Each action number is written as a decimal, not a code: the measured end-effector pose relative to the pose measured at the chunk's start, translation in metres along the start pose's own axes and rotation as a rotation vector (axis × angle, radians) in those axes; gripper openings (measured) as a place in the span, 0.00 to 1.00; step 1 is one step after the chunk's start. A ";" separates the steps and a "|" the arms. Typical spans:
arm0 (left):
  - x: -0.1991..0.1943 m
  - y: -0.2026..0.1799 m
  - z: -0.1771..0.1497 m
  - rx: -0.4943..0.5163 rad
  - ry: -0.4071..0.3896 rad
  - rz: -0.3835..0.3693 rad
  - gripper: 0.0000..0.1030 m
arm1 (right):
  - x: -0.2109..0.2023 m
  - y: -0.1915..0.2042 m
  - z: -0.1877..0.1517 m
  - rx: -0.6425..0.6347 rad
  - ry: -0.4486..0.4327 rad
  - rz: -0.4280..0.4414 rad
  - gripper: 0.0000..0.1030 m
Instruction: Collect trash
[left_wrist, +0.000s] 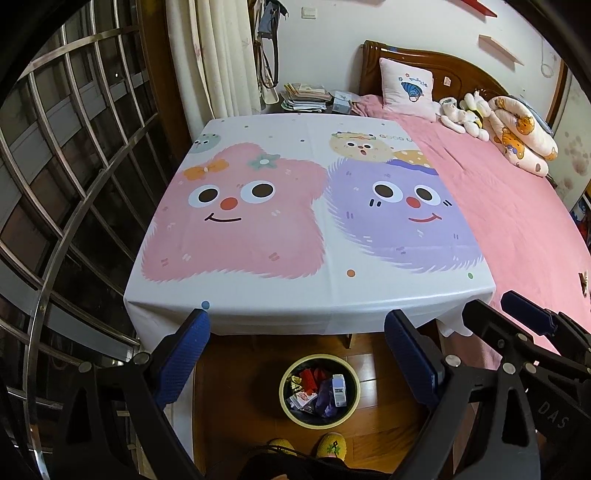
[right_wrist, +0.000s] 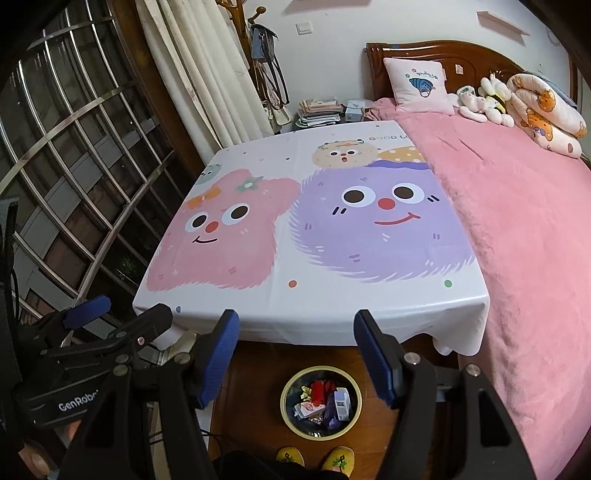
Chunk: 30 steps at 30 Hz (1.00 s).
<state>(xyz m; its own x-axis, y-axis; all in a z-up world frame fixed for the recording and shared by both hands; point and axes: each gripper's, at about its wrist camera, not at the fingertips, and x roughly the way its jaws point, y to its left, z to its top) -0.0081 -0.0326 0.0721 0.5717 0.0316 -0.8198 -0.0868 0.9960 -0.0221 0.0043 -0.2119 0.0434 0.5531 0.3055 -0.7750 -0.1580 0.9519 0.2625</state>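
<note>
Blue pads: both grippers wear ribbed blue pads on black arms; the left gripper and the right gripper each stand spread wide with nothing between the pads.

Trash: wrappers, a small white box and red and purple scraps lie inside the bin, which sits on the wooden floor below and just ahead of both grippers, between the fingers in each wrist view.

Table: the cartoon tablecloth ahead of the grippers shows no loose trash that I can make out, so the collecting looks close to finished, as far as these views reach.

Missed pieces: anything lying beyond the cloth's far edge, on the pink bedspread to the right of the grippers, or under the table would be out of sight from here; stopping now could leave it behind.

Cloth edge: the overhang hangs just ahead of the fingertips, so a forward reach at this height could snag it and drag the cloth off the table.

Bin: it stands near the person's yellow slippers, below the grippers; a step forward could knock it over and spill what is in it.

Grippers together: the right gripper sits just to the right of the left one, so a careless swing could knock them together.
</note>
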 end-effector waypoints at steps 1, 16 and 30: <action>0.000 0.000 0.000 -0.002 0.001 0.000 0.92 | 0.000 0.000 0.000 0.001 0.002 0.001 0.63; 0.002 -0.003 -0.005 -0.006 0.013 0.006 0.92 | 0.001 -0.001 -0.002 0.004 0.006 0.011 0.63; 0.000 -0.005 -0.011 -0.010 0.017 -0.006 0.92 | 0.001 -0.003 -0.004 0.005 0.007 0.014 0.63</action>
<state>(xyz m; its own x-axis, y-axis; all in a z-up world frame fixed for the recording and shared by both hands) -0.0167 -0.0382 0.0665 0.5585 0.0244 -0.8292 -0.0920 0.9952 -0.0327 0.0022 -0.2139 0.0396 0.5451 0.3192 -0.7752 -0.1621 0.9473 0.2762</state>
